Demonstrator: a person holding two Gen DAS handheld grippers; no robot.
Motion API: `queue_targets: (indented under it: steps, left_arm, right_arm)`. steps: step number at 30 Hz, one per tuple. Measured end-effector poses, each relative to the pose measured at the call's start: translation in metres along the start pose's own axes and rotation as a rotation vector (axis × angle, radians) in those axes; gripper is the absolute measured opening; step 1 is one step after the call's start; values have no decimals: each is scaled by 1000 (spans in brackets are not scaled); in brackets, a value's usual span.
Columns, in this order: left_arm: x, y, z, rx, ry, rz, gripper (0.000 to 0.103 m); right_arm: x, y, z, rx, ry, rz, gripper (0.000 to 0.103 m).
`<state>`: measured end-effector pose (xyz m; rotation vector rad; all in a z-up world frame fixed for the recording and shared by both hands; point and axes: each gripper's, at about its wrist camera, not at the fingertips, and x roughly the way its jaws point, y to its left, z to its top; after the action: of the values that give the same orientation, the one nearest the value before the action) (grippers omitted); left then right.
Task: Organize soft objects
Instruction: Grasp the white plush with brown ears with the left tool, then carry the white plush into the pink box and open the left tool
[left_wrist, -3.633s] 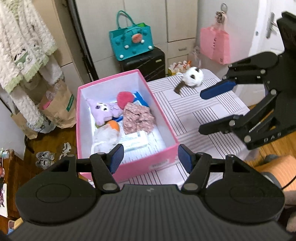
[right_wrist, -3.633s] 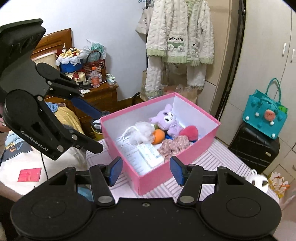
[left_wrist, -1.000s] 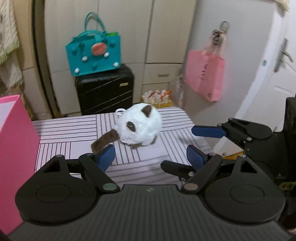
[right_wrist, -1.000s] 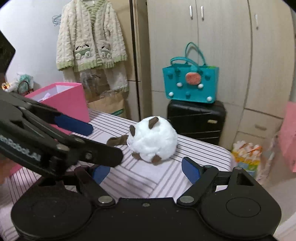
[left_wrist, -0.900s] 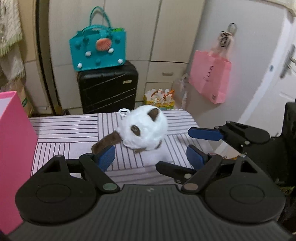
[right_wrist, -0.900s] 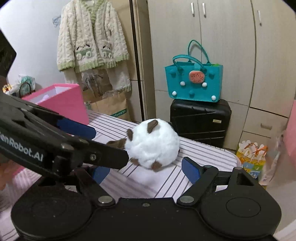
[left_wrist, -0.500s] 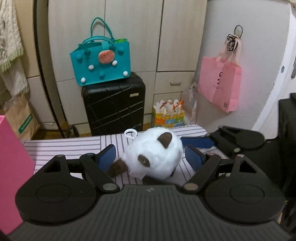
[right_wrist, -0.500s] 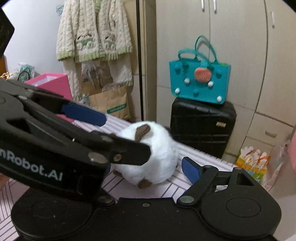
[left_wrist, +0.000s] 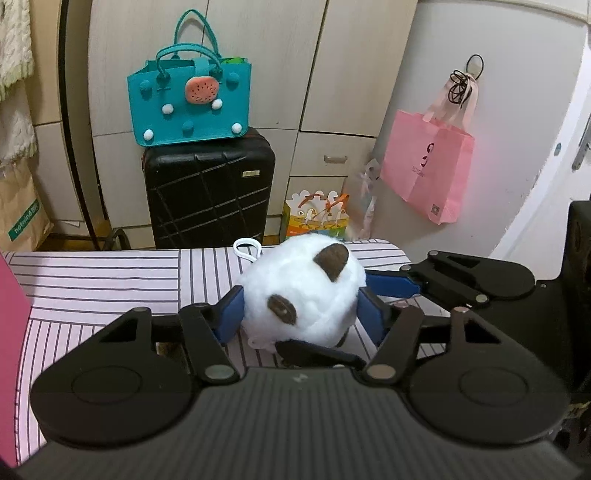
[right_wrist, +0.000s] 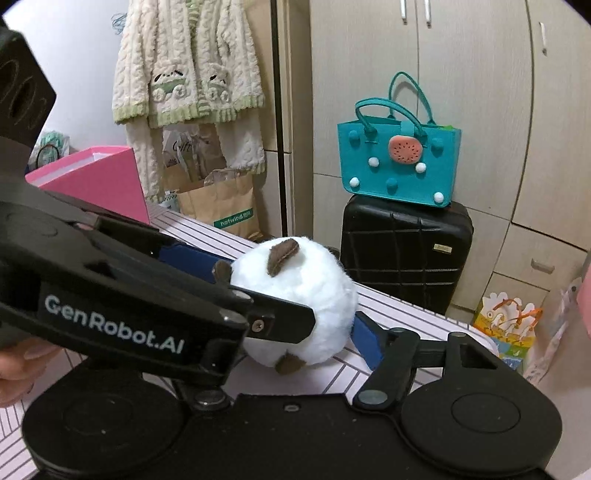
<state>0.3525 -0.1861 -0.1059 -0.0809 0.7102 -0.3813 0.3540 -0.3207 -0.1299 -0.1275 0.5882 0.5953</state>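
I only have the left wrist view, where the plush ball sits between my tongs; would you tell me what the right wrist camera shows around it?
Observer: The right tongs' right blue pad presses against the plush ball's side. Their other finger is hidden behind the left tongs.
Operator: Thank you. Is the ball off the table?
Observer: It does not look so. A brown foot at its base appears to rest on the striped cloth.
Operator: And where is the box?
Observer: The pink box stands beyond the left tongs, with the rim of its open top showing.
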Motion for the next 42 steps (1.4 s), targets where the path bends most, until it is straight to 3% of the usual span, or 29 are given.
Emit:
queue_targets:
  steps: [7,19,31,42]
  left_arm:
    - [-3,-15,-1,53,27,33,61]
    - [-35,-16,-6,22,87,-42,61]
    - [-87,-13,-36,16,129,-129,61]
    - [-153,-4,-70,50,105,-202,58]
  right_arm:
    - [-8,8,-7,32,-10,-52,70]
    - [-46,28,-10,169,34,-45,70]
    - [-94,84,-34,123,25,-84,70]
    - [-135,132,-45,97,15,-75,71]
